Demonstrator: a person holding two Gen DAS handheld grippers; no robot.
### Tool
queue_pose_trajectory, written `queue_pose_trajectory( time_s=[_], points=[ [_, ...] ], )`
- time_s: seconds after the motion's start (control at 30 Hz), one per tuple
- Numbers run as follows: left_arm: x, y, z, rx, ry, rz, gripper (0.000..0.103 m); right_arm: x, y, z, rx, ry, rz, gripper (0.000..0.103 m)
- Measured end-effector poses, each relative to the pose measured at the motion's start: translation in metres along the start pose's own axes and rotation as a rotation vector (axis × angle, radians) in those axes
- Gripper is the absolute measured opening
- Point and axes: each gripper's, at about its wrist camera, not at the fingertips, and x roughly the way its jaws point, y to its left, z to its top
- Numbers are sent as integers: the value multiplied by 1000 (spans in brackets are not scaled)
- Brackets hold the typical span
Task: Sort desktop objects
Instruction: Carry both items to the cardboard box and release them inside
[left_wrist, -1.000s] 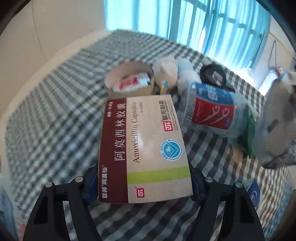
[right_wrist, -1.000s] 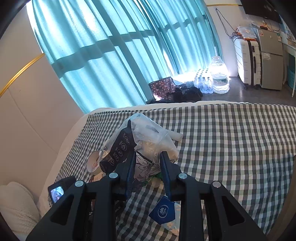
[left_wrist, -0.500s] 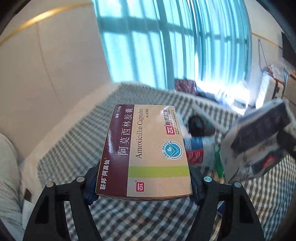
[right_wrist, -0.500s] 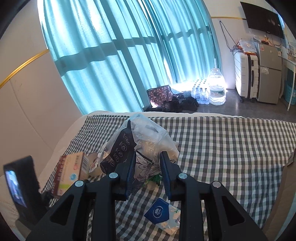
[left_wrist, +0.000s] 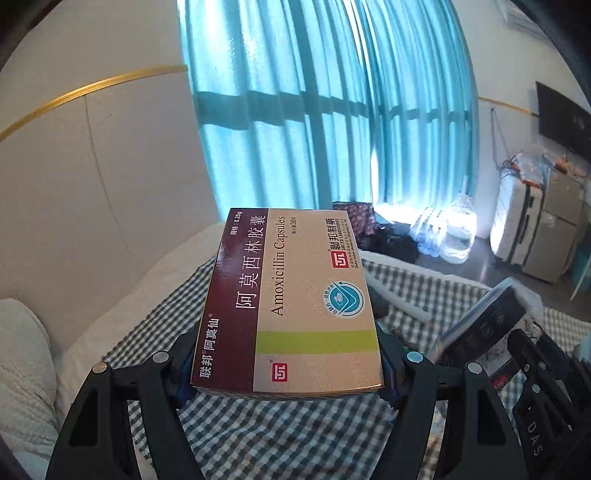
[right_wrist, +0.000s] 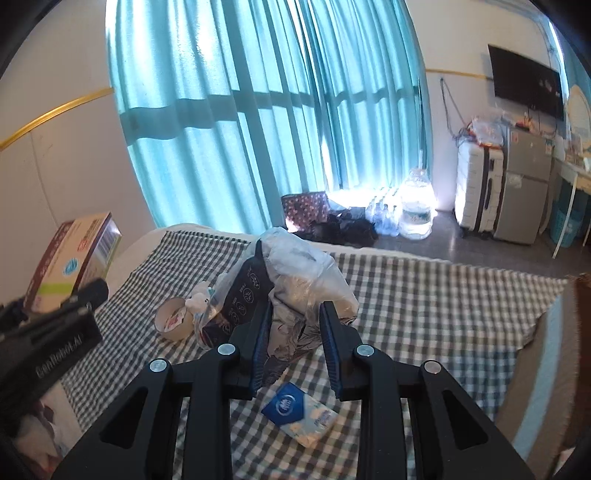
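My left gripper (left_wrist: 286, 354) is shut on a maroon and beige Amoxicillin box (left_wrist: 291, 306), held flat high above the checked tablecloth (left_wrist: 258, 435). The box also shows at the left in the right wrist view (right_wrist: 70, 262). My right gripper (right_wrist: 295, 347) is shut on a clear plastic bag of dark packets (right_wrist: 295, 280), lifted above the cloth. That bag shows at the right in the left wrist view (left_wrist: 480, 325).
A tape roll (right_wrist: 173, 321) and a small white toy (right_wrist: 199, 295) sit on the cloth at left. A blue tissue pack (right_wrist: 299, 413) lies below my right gripper. Beyond the table edge are curtains (right_wrist: 258, 110), a suitcase (right_wrist: 476, 188) and water bottles (right_wrist: 413, 210).
My left gripper has lifted and tilted up with the box, so its view now shows the window and room. My right gripper has risen slightly with the bag.
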Motion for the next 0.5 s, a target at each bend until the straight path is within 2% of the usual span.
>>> queue_pose_trajectory(
  time_s=[0.17,0.27,0.37,0.43,0.5],
  points=[
    [-40,-21,10,53,-60,-81,75,-51,-14,11,24,-69,-57,25],
    [-66,-37,17,60,-77,-169,75,-83,-27,16,28,-118,-125,19],
    [-87,-53,22,83,-105,-231,75,-103,-46,15,36,-100,-144,10],
    [-95,-61,21,95,-112,-264,75,-115,-65,11,73,-94,-144,10],
    [-100,-67,17,102,-107,-287,75,-120,-79,7,90,-48,-107,10]
  ],
)
